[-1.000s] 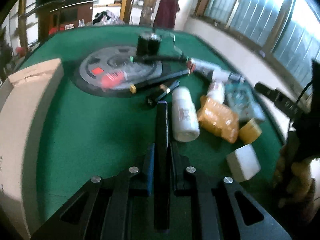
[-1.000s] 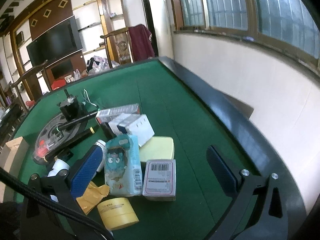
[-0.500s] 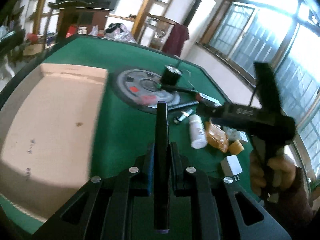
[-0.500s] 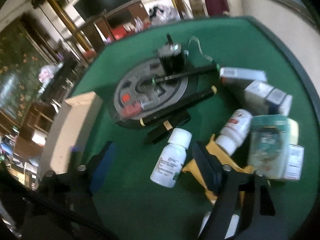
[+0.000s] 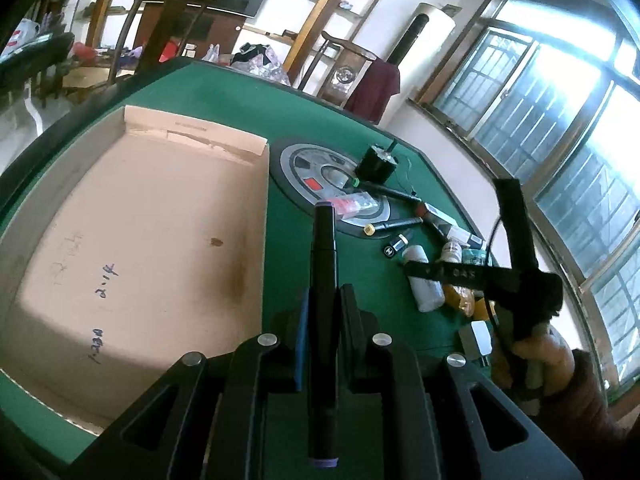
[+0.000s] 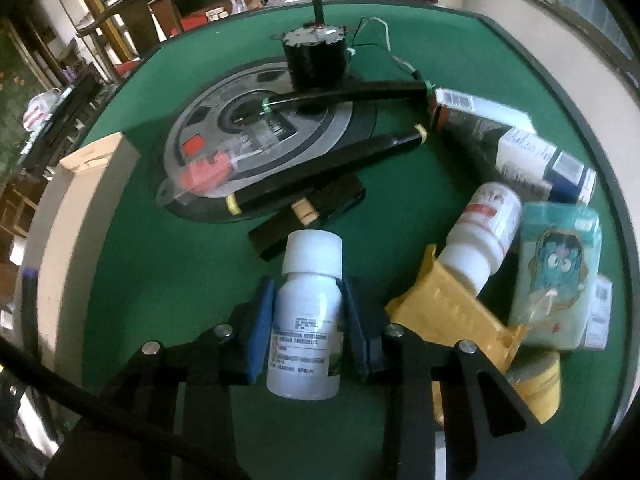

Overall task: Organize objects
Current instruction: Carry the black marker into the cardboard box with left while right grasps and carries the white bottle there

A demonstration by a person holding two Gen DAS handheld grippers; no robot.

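My left gripper (image 5: 323, 300) is shut on a long black marker (image 5: 323, 264) and holds it above the green table, just right of an open cardboard box (image 5: 132, 240). My right gripper (image 6: 308, 292) is closed around a white pill bottle (image 6: 306, 320) lying on the green table (image 6: 160, 280); its blue pads touch both sides of the bottle. In the left wrist view the right gripper (image 5: 516, 264) hangs over the pile of objects at the right.
A grey disc (image 6: 256, 136) with a black motor (image 6: 316, 56), black pens (image 6: 328, 160), a second white bottle (image 6: 480, 232), a yellow packet (image 6: 452, 316), cartons (image 6: 536, 156), a tissue pack (image 6: 560, 264) and tape roll (image 6: 536, 384) crowd the table. The box edge (image 6: 80, 200) shows at left.
My left gripper has swung left and up toward the cardboard box with the marker. My right gripper has come down and shut around the white pill bottle.
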